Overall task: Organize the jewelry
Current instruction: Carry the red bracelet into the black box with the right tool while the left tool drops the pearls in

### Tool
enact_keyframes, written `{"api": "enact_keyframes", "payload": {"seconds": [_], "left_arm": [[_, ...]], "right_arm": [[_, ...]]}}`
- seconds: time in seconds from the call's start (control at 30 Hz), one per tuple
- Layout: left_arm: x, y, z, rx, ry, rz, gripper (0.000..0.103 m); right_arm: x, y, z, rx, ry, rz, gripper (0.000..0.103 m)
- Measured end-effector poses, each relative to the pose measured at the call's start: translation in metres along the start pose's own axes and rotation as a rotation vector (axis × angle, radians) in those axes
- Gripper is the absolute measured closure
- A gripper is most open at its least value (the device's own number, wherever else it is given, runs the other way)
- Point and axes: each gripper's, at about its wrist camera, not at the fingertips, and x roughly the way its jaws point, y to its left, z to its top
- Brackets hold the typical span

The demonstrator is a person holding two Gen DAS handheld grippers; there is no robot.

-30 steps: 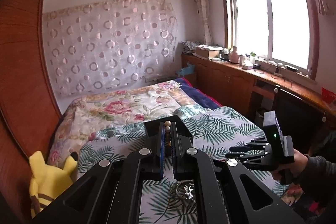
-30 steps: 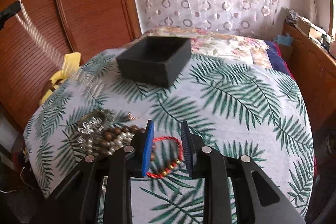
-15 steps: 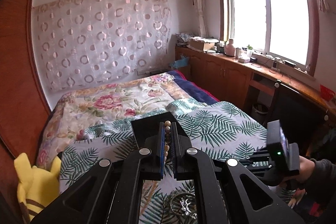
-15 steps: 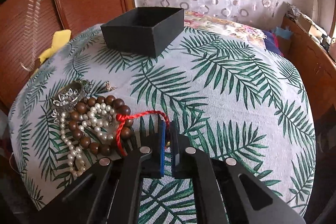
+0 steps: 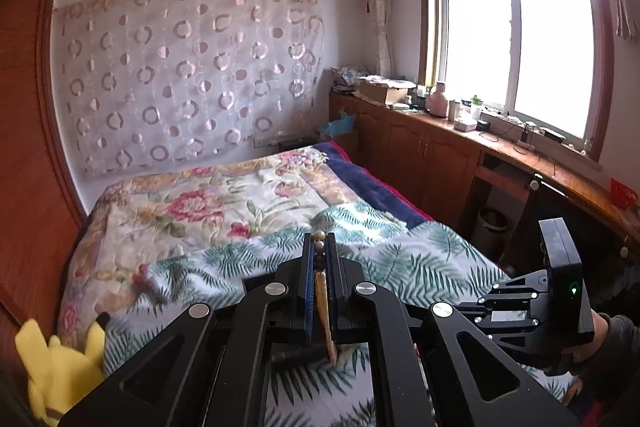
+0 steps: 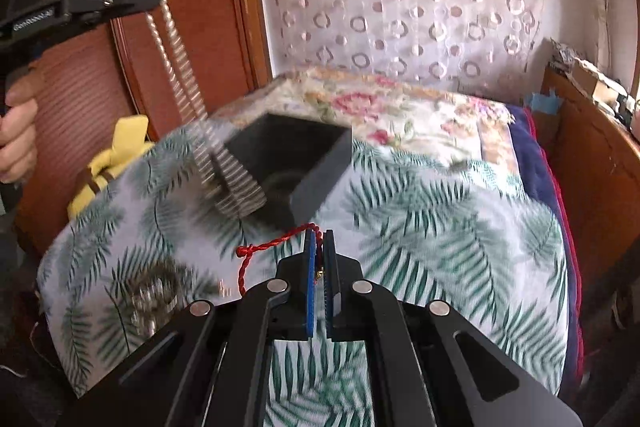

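Both grippers loaded, black box next.

My left gripper (image 5: 319, 247) is clamped on a bead necklace (image 6: 188, 83) that hangs in a long loop, its lower end swinging just over the black box (image 6: 296, 163). My right gripper (image 6: 319, 243) pinches a red cord bracelet (image 6: 272, 247), lifted off the leaf-print cloth (image 6: 432, 227). Best to let the swing settle over the box before lowering. More jewelry (image 6: 152, 303) lies blurred on the cloth. Bedroom: floral quilt (image 5: 208, 199), window (image 5: 516, 35).
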Motion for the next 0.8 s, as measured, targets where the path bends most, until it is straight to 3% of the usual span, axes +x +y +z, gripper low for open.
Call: {"api": "enact_keyframes", "payload": {"seconds": [0.13, 0.43, 0.8], "left_arm": [[0.014, 0.003, 0.022, 0.008, -0.003, 0.002, 0.099], [0.041, 0.017, 0.037, -0.004, 0.021, 0.016, 0.099], [0.103, 0.046, -0.045, -0.083, 0.192, 0.024, 0.099]], "right_arm": [[0.005, -0.003, 0.024, -0.008, -0.023, 0.025, 0.099], [0.029, 0.000, 0.063, -0.034, -0.050, 0.073, 0.099], [0.096, 0.010, 0.070, -0.021, 0.014, 0.081, 0.099]]}}
